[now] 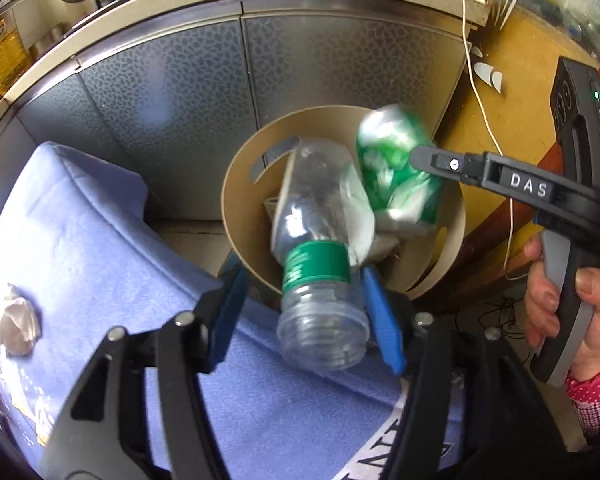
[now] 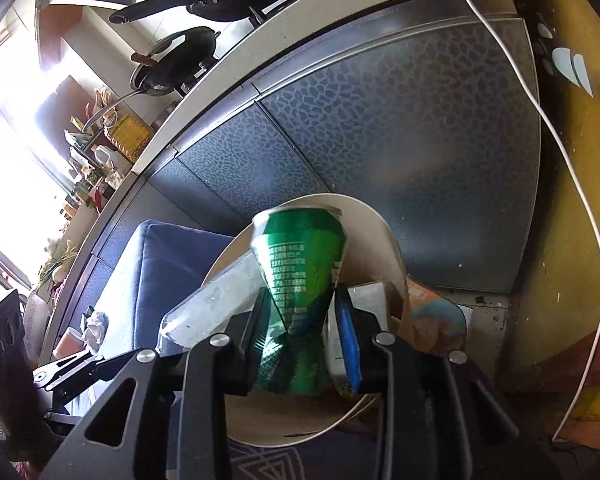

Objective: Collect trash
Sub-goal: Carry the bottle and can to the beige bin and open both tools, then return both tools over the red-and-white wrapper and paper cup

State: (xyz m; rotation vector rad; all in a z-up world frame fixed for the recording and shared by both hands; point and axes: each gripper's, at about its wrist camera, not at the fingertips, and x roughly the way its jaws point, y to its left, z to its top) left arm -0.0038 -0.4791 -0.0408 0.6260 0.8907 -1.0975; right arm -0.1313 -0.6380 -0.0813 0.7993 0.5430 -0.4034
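Note:
A clear plastic bottle [image 1: 320,220] with a green label band hangs neck-first between the fingers of my left gripper [image 1: 302,280], over the round beige bin [image 1: 236,184]. The left blue pad stands clear of it, so the jaws are open. The bottle is blurred. A crushed green can [image 2: 300,256] stands between the fingers of my right gripper [image 2: 303,296], above the same bin [image 2: 380,232]. A gap shows at the right pad, so this gripper is open too. In the left wrist view the can [image 1: 388,168] is blurred inside the bin, beside a right gripper finger [image 1: 432,160].
A table with a blue cloth [image 1: 120,260] stands left of the bin and carries a crumpled tissue [image 1: 16,320]. Grey patterned cabinet doors [image 1: 180,80] rise behind the bin. A white cable [image 1: 476,88] hangs at the right. A person's hand [image 1: 548,300] holds the right gripper's handle.

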